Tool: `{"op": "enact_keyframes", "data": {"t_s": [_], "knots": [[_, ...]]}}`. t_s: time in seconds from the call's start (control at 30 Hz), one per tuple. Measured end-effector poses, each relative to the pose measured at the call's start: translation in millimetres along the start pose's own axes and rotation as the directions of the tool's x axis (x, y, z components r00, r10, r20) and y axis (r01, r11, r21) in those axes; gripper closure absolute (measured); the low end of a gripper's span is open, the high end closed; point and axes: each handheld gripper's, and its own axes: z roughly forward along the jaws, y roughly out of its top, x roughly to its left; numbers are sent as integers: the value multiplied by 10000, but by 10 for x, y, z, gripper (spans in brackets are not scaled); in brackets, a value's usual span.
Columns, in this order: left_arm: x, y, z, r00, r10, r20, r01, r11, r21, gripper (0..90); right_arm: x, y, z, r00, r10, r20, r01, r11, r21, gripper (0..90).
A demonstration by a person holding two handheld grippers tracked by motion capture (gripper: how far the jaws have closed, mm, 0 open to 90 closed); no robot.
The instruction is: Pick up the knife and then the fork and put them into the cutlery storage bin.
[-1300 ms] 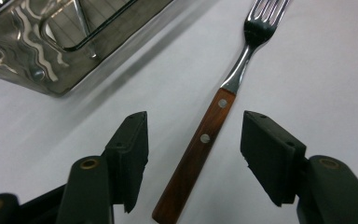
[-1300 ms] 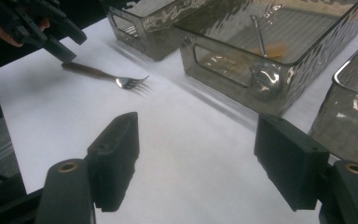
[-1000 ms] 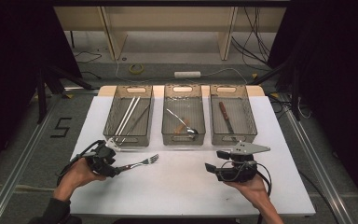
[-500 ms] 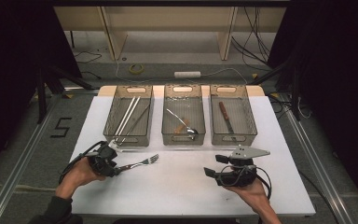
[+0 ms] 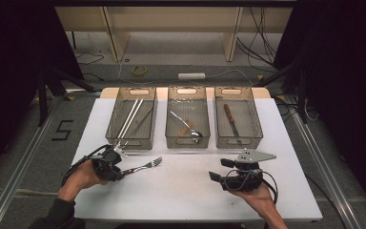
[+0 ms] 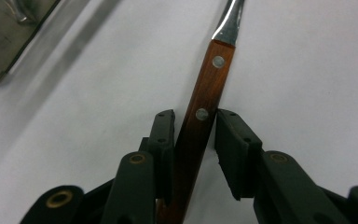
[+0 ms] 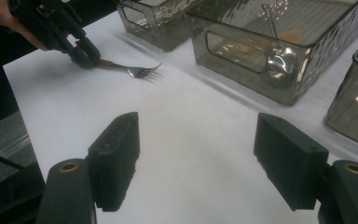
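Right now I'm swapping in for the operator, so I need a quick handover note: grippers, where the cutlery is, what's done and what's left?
Left hand-held gripper: jaws have just been closing around the wooden handle of the fork; a small gap shows at one pad, so no firm grip yet.
Right hand-held gripper: open, nothing between its jaws, low over the white table.
Fork lies on the table in front of the left bin, tines toward the middle.
Left bin holds chopsticks, middle bin a spoon, right bin a knife.
Left to do, probably: finish the grip, lift the fork, put it in a bin.
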Motion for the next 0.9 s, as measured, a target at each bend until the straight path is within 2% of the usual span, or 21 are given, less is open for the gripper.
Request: {"op": "enact_keyframes", "data": {"t_s": [0.27, 0.43, 0.5, 0.57, 0.63, 0.67, 0.73, 0.77, 0.87, 0.9], "knots": [[-33, -1, -5, 9972, 747, -5, -747, 9972, -16, 746, 0, 1, 1, 10000, -27, -16, 27, 10000, -1, 326], [-51, -1, -7, 9960, 885, -107, -886, 9961, -27, 751, 7, 4, -1, 10000, -35, -42, 35, 10000, 35, 328], [-48, -10, -11, 9961, 871, -117, -872, 9962, -77, 752, 7, 7, 2, 10000, -71, -62, 71, 10000, -3, 329], [-36, -16, -14, 9980, 632, -39, -632, 9979, -164, 753, 7, 7, 4, 9999, -73, -81, 73, 10000, -7, 331], [-31, -12, -21, 9987, 483, 163, -480, 9987, -191, 753, 15, 6, 5, 9999, -83, -75, 83, 10000, 0, 330], [-41, -10, -23, 9990, 287, 336, -278, 9992, -283, 753, 22, 12, 3, 9999, -96, -99, 96, 10000, -24, 331], [-66, 9, -61, 9981, 306, 532, -290, 9991, -312, 753, 33, 17, 2, 9999, -107, -133, 106, 9999, -45, 332], [-78, 25, -83, 9985, 154, 527, -132, 9990, -431, 754, 38, 17, 4, 9997, -163, -158, 162, 9999, -56, 332], [-121, 70, -162, 9975, 31, 702, 17, 9977, -677, 754, 55, 24, 7, 9995, -238, -201, 238, 9997, -17, 332], [-147, 89, -184, 9968, 134, 785, -80, 9976, -693, 754, 65, 27, 10, 9994, -269, -232, 269, 9996, -22, 332]]}}
